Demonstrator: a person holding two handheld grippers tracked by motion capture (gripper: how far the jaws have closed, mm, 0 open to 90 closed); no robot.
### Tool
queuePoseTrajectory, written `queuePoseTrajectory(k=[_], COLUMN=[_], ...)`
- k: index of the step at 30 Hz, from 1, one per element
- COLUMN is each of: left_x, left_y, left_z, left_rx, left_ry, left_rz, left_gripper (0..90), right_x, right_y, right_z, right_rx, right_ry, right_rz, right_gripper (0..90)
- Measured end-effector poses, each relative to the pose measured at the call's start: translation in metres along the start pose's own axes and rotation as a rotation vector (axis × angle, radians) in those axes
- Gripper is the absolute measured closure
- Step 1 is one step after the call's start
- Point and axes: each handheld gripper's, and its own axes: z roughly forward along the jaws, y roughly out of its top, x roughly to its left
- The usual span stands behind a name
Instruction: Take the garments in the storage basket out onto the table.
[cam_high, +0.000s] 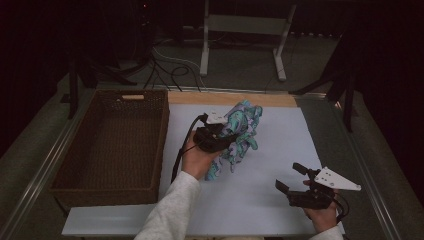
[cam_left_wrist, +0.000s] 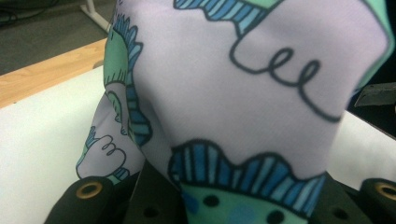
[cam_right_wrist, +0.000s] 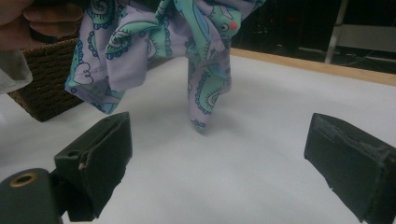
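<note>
The patterned cloth (cam_high: 239, 136) hangs bunched from the left gripper (cam_high: 226, 137), lifted above the middle of the white desk (cam_high: 280, 150), with only its lowest tip seeming to brush the surface in the right gripper view. It is a soft, thin fabric, pale lilac printed with mint-green and blue cartoon shapes outlined in dark lines, striped blue scallops and curly squiggles; it drapes in loose folds and looks light and floppy, so it will likely swing and sag as it is carried. In the left gripper view the cloth (cam_left_wrist: 261, 93) is pinched between the jaws, which are closed on a thick fold of it. The pick-up therefore looks done; what appears to be left is carrying the cloth over to the wicker basket (cam_high: 65, 165), which sits just beside the white surface on the left with nothing in it, and letting the cloth go inside. The right gripper (cam_high: 291, 180) rests low near the front right of the desk, well apart from the cloth, its jaws spread wide with nothing between them, as its own view confirms (cam_right_wrist: 219, 154). Beyond the desk a strip of bare wood (cam_high: 235, 98) edges the far side, and cables (cam_high: 172, 65) and a white stand (cam_high: 245, 30) lie on the dark floor behind.
</note>
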Motion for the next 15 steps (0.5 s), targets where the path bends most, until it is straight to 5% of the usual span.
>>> queuePoseTrajectory(k=[15], left_x=[-0.012], left_y=[-0.006], left_z=[0.015], left_rx=[0.006], left_ry=[-0.029], left_rz=[-0.013], left_gripper=[72.7], right_x=[0.0], right_y=[0.0], right_z=[-0.001], right_rx=[-0.004], right_ry=[-0.002], right_rz=[-0.003], right_gripper=[7.7])
